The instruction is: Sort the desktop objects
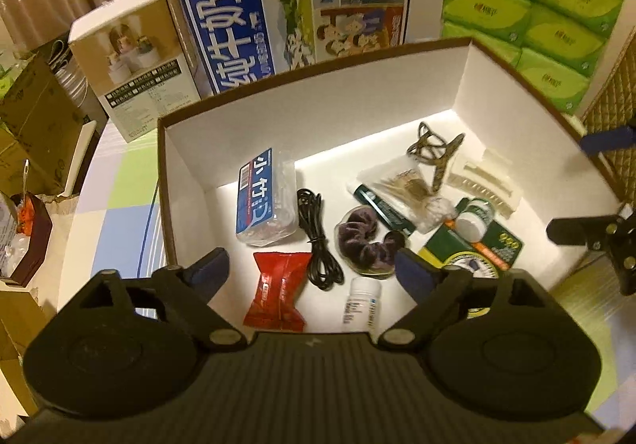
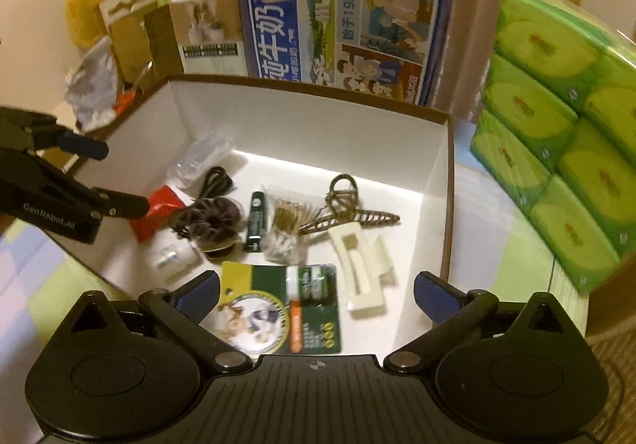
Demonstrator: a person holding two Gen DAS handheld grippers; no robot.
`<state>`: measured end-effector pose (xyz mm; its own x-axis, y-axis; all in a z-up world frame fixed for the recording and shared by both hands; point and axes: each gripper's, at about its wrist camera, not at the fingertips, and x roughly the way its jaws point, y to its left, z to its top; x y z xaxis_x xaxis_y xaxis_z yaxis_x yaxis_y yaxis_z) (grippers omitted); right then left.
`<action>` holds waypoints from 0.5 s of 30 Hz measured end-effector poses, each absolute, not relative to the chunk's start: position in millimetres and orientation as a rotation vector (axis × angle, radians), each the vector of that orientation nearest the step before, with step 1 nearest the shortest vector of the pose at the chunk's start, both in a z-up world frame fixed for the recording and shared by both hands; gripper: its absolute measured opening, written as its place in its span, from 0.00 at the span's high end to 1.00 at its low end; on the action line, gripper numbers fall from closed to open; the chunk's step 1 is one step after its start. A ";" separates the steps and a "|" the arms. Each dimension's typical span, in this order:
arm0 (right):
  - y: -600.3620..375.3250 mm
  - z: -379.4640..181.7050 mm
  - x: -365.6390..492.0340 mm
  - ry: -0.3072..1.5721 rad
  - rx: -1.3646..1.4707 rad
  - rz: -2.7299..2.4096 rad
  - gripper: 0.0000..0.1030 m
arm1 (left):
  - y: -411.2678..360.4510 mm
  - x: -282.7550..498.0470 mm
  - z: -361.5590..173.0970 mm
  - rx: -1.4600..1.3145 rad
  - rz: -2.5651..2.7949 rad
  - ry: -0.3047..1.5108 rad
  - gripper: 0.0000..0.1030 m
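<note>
Left wrist view: left gripper (image 1: 314, 269) spread wide, empty, above the box (image 1: 318, 66) already holding red packet (image 1: 277, 291), black cable (image 1: 316, 239), purple scrunchie (image 1: 363, 235), pill bottle (image 1: 361, 305).

Right wrist view: right gripper (image 2: 317, 291) likewise released, over white hair clip (image 2: 359, 269); sorting seemingly near complete.

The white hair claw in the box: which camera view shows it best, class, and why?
The right wrist view: the white hair claw lies close, whole and unobstructed. The left wrist view shows it farther off, smaller and foreshortened near the box wall.
</note>
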<state>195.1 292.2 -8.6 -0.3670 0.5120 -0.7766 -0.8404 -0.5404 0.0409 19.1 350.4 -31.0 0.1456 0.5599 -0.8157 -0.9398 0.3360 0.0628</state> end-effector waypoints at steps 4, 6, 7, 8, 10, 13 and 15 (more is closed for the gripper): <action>274.1 -0.3 202.6 0.602 -0.856 1.975 0.02 | 331.0 18.1 -17.8 -0.529 1.190 0.828 0.07; 264.8 2.3 204.7 0.619 -0.834 1.955 0.02 | 320.0 17.7 -11.4 -0.521 1.216 0.811 0.05; 260.8 3.6 205.8 0.621 -0.832 1.945 0.02 | 314.4 17.6 -8.5 -0.518 1.228 0.801 0.04; 255.7 4.6 205.8 0.617 -0.830 1.936 0.02 | 309.3 17.3 -5.7 -0.519 1.239 0.792 0.03; 247.1 5.5 206.2 0.612 -0.821 1.929 0.02 | 297.8 15.9 -0.4 -0.527 1.257 0.780 0.01; 233.7 8.7 208.5 0.624 -0.798 1.929 0.02 | 280.1 13.8 6.8 -0.523 1.288 0.758 0.01; 225.3 11.7 210.5 0.640 -0.779 1.931 0.02 | 268.6 11.4 12.0 -0.530 1.309 0.740 0.01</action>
